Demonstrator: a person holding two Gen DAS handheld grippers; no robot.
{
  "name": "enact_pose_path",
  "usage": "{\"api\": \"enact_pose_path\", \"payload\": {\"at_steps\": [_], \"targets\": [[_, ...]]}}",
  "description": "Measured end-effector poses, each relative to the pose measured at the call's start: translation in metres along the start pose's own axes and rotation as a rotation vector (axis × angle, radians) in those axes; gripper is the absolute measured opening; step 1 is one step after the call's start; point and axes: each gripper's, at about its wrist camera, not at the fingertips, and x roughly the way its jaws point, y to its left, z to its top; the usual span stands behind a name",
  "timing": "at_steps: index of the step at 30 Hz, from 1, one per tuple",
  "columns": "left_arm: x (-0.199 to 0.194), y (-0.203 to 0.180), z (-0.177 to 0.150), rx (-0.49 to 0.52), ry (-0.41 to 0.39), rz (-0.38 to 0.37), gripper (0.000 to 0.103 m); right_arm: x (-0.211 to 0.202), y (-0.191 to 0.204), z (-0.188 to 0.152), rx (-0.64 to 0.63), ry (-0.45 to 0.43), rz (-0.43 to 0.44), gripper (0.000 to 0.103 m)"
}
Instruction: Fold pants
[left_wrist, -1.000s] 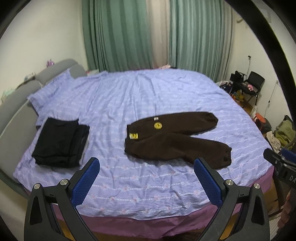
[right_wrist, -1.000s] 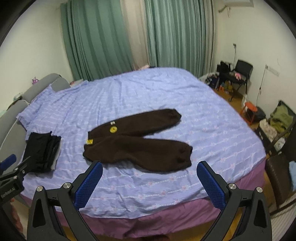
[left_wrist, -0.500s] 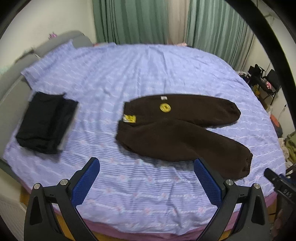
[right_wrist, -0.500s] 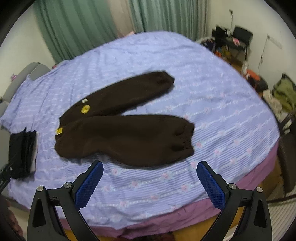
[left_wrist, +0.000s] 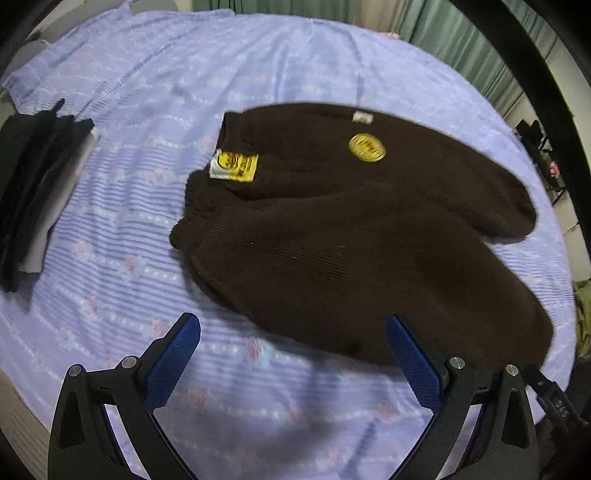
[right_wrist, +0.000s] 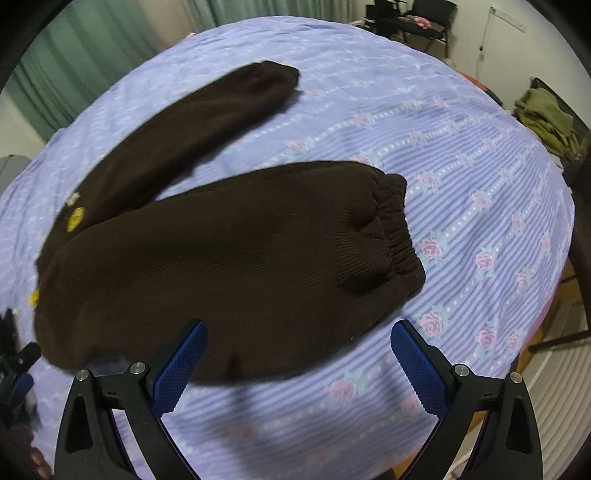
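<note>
On the striped floral bedsheet (left_wrist: 140, 229) lie fuzzy brown pants (left_wrist: 351, 236); both hand-held grippers (left_wrist: 293, 354) (right_wrist: 299, 356) gape empty.

You have a bed (left_wrist: 155, 74) under a lilac striped sheet with pink roses filling both views. Green curtains (left_wrist: 461, 40) hang along the upper right of your left view. In your right view, a pale wall (right_wrist: 517, 44) sits upper right, with a black chair (right_wrist: 417, 18) at the top edge
</note>
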Motion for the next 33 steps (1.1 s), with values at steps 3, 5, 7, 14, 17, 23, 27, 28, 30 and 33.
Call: {"api": "enact_pose_path", "payload": {"at_steps": [3,5,7,14,17,23,27,28,30,33], "targets": [[0.028,0.003,0.003,-0.052,0.05,-0.033,0.102,0.016,-0.001,-0.001,0.033,0.024,-0.004,0.101],[0.041,0.005,0.003,-0.097,0.081,-0.058,0.102,0.025,-0.003,-0.004,0.055,0.035,-0.014,0.101],[0.055,0.007,0.003,-0.138,0.117,-0.084,0.1,0.034,-0.004,-0.007,0.061,0.047,-0.026,0.101],[0.048,0.002,0.005,-0.117,0.116,-0.116,0.039,0.043,-0.004,0.008,0.004,0.045,-0.041,0.064],[0.026,-0.002,0.007,-0.062,0.077,-0.106,0.027,0.027,-0.002,0.023,-0.025,0.021,-0.067,0.034],[-0.017,-0.013,-0.003,0.031,0.036,-0.075,0.023,-0.026,0.001,0.042,-0.084,-0.043,-0.037,0.021],[-0.025,-0.01,-0.026,0.05,0.081,-0.065,0.023,-0.049,0.0,0.038,-0.156,-0.029,-0.049,0.02],[-0.026,-0.008,-0.026,0.054,0.087,-0.063,0.023,-0.051,0.0,0.035,-0.163,-0.015,-0.054,0.02],[-0.027,-0.009,-0.029,0.064,0.11,-0.047,0.023,-0.051,-0.007,0.026,-0.17,0.028,-0.063,0.02],[-0.025,-0.003,-0.012,0.064,0.127,-0.024,0.023,-0.047,-0.012,0.025,-0.157,0.097,-0.063,0.019]]}}
